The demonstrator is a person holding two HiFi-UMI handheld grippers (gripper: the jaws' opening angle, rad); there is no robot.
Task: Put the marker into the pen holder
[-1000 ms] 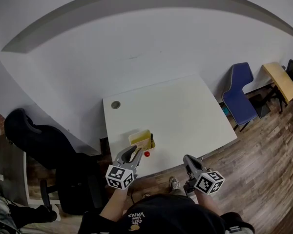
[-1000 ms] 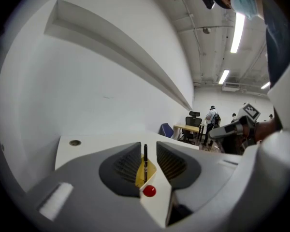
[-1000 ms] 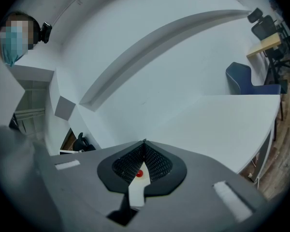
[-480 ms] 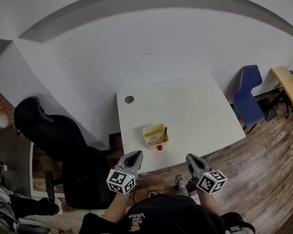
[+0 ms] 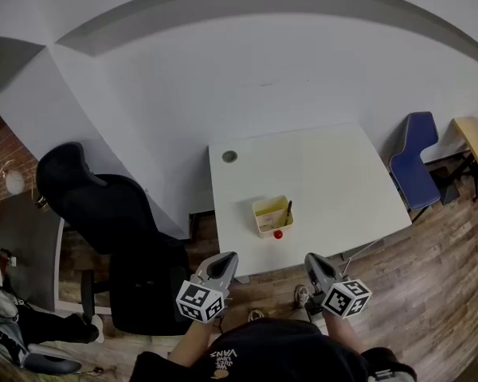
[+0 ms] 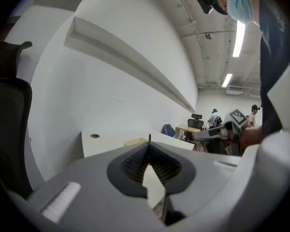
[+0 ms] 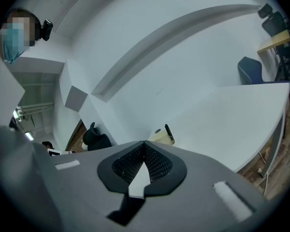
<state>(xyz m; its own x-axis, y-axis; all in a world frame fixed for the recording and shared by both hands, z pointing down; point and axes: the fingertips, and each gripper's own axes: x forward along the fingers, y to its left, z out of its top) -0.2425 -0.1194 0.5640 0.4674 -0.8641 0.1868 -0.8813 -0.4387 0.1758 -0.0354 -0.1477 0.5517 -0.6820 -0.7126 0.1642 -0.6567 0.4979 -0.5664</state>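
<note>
A yellow pen holder stands near the front edge of the white table. A dark marker stands upright in it, leaning on its right wall. My left gripper and right gripper are both shut and empty, held off the table's front edge near my body. In the left gripper view the marker pokes up just past the shut left gripper, with the pen holder beside it. From behind the right gripper, the pen holder and marker show clearly.
A small red object lies on the table just in front of the holder. A round cable hole is at the far left corner. A black office chair stands left of the table, a blue chair and a wooden desk to the right.
Both grippers have drawn back from the table; the left one was close to the holder a second ago. The marker stays in the holder. The head view has shifted, so the table sits further right.
</note>
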